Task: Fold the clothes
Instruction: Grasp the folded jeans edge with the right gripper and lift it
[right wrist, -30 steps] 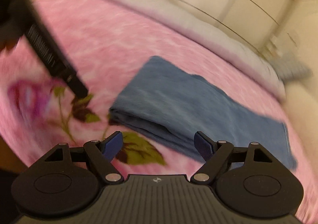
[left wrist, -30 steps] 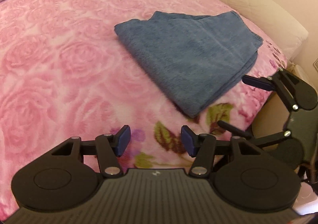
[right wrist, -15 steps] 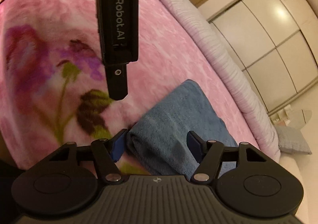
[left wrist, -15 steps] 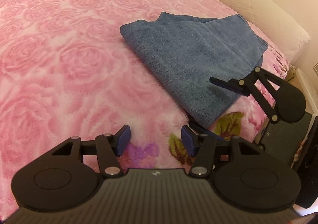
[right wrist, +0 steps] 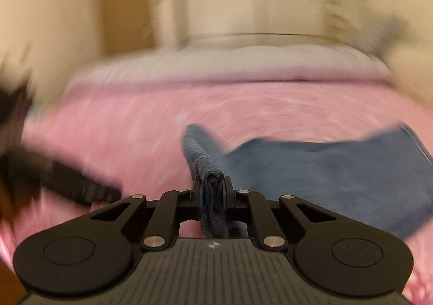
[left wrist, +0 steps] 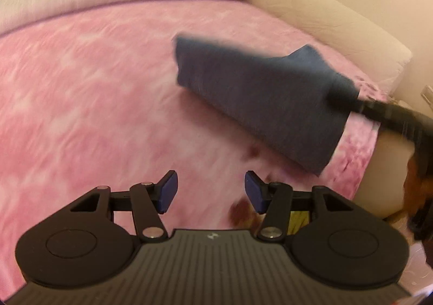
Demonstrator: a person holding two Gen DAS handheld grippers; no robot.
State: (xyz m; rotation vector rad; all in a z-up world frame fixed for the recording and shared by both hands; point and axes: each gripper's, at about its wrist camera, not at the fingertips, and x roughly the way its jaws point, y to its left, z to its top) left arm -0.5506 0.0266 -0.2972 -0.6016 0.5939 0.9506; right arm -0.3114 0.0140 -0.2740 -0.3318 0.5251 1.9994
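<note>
- We find the blue towel (left wrist: 259,99) on the pink bed cover (left wrist: 81,115), toward the right edge of the bed, already folded into several layers.
- The right claw (right wrist: 212,191) is closing, its pads pressed on a bunched corner of the towel, which it lifts off the cover.
- The left claw (left wrist: 211,194) stands half apart and empty, near the towel but not touching.
- In our judgement one more fold remains; the final tidy placement is not yet done.

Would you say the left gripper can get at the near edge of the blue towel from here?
Probably yes: the left gripper stands open and empty over bare pink blanket, and the towel hangs ahead, pinched by the closing right gripper.
</note>
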